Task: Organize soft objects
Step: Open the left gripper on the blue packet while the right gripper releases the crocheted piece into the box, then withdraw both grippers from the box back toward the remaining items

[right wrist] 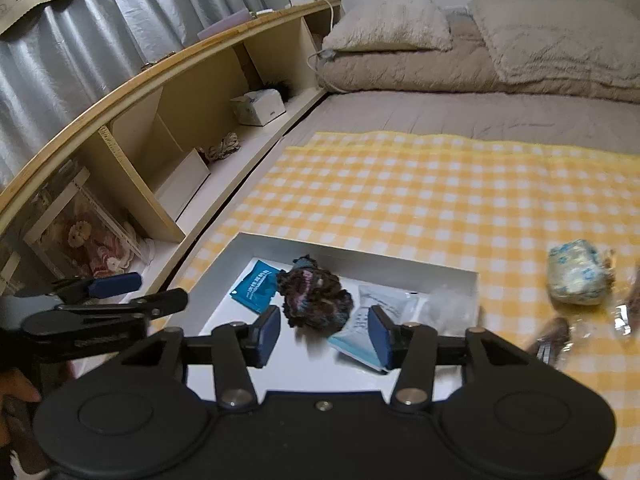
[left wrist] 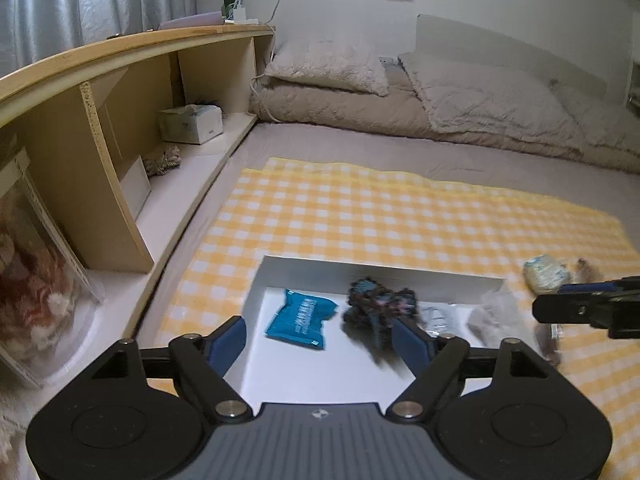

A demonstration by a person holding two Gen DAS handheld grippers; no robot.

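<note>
Nearest to the cameras, the left gripper [left wrist: 320, 338] was seen with its fingers spread wide, and nothing was pressed between the blue pads [left wrist: 229, 342]. The right gripper [right wrist: 323, 338] was held with its fingers moderately apart, and nothing was gripped by it either. Just beyond both grippers, a white tray [right wrist: 316, 374] was placed on a yellow checked cloth [right wrist: 420, 204]. Inside the tray, a dark knitted bundle [right wrist: 316, 300] with pink and blue threads was lying in the middle, free of both grippers. A teal packet [right wrist: 253, 285] was lying to its left, and a pale blue packet [right wrist: 370, 320] and a clear plastic bag [right wrist: 450, 304] to its right. Outside the tray, to the right on the cloth, a pale bundle with a blue print [right wrist: 578, 274] was seen, and some blurred small wrapped items [right wrist: 554, 340] near it. Farther away, at the left, a wooden shelf [right wrist: 192, 92] with a tissue box [right wrist: 259, 108] was standing. At the back, beige pillows [right wrist: 390, 26] were laid on a folded quilt [right wrist: 420, 70].
</note>
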